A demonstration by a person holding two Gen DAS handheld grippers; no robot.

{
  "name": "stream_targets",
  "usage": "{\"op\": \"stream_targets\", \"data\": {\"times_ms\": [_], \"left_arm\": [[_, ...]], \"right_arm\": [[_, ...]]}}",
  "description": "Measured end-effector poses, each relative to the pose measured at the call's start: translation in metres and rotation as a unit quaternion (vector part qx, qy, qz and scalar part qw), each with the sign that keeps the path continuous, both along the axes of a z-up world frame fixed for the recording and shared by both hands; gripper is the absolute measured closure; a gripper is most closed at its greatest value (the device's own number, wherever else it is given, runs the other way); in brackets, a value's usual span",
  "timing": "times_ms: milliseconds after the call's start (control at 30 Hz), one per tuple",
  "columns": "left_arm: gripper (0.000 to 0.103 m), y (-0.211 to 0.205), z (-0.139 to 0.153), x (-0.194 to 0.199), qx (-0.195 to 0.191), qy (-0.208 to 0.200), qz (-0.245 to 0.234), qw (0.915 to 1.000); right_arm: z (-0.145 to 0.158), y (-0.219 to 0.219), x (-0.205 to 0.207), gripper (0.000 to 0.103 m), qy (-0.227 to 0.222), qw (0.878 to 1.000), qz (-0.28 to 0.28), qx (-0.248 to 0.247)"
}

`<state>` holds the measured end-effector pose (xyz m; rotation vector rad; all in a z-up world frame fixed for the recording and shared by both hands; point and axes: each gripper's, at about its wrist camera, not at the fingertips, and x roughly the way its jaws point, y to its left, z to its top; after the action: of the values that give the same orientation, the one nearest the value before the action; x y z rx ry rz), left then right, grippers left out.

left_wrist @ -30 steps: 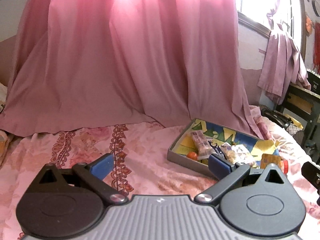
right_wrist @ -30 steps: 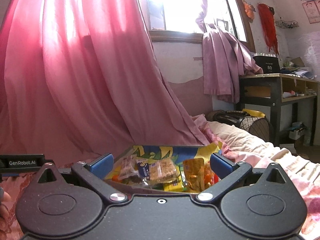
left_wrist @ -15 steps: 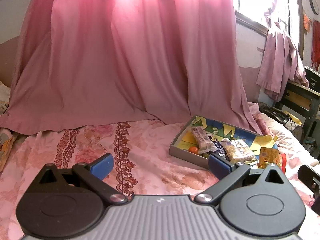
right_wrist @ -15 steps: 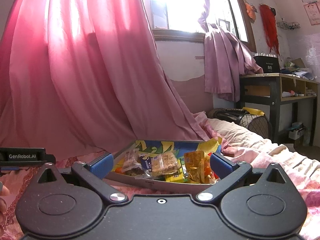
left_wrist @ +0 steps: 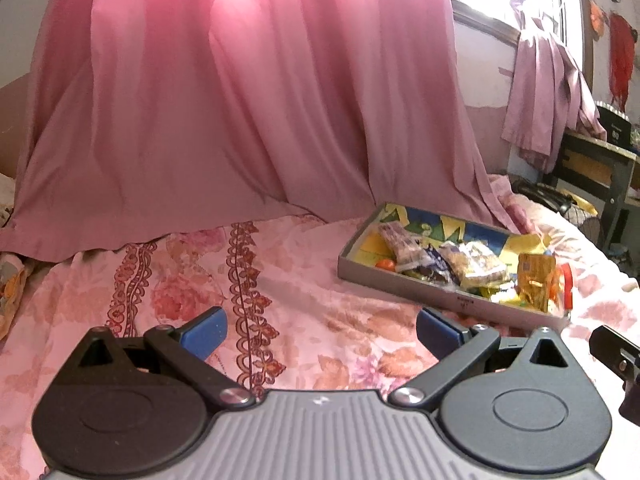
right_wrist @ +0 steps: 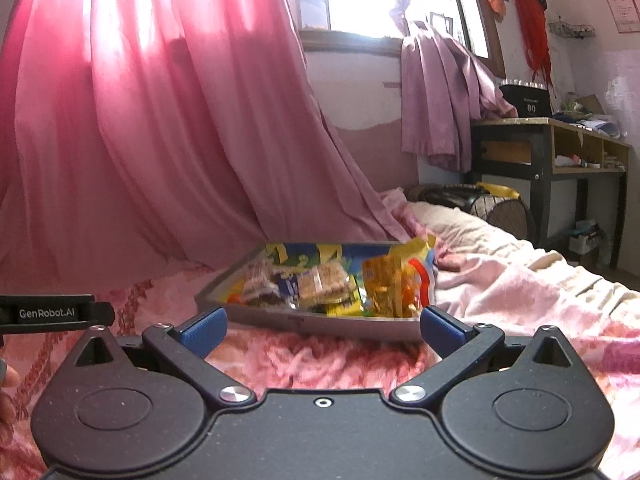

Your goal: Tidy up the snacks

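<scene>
On the floral bedspread (left_wrist: pixel 304 280), toward its right edge, a grey tray (right_wrist: pixel 320 322) holds crinkly snack packets (right_wrist: pixel 320 280), probably light, slippery and crushable; pinch a sealed edge. The left gripper (left_wrist: pixel 320 330) and right gripper (right_wrist: pixel 322 326) hang spread wide, empty.

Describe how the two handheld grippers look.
Left claw: blue fingers on black linkage arms with silver pivot screws, round black housings, ribbed grey body. Right claw: same blue fingers and black arms, but a speckled black body. White "GenRobot.AI" lettering marks the left one's side.
</scene>
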<state>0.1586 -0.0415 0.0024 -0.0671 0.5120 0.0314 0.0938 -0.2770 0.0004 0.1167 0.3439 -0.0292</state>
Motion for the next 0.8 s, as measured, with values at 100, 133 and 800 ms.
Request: {"op": "stream_targets", "data": {"times_ms": [100,133,800], "left_arm": [[0.0,0.002,-0.005,0.0,0.008,0.005,0.002,1.0],[0.0,0.004,-0.006,0.001,0.009,0.005,0.002,0.9999],[0.0,0.036,-0.043,0.007,0.008,-0.011,-0.07,0.9975]], "right_arm": [[-0.004,0.004,-0.002,0.001,0.008,1.0,-0.002,-0.009],[-0.005,0.006,-0.004,0.001,0.01,1.0,-0.004,-0.01],[-0.041,0.047,-0.001,0.001,0.016,0.998,-0.049,-0.023]]}}
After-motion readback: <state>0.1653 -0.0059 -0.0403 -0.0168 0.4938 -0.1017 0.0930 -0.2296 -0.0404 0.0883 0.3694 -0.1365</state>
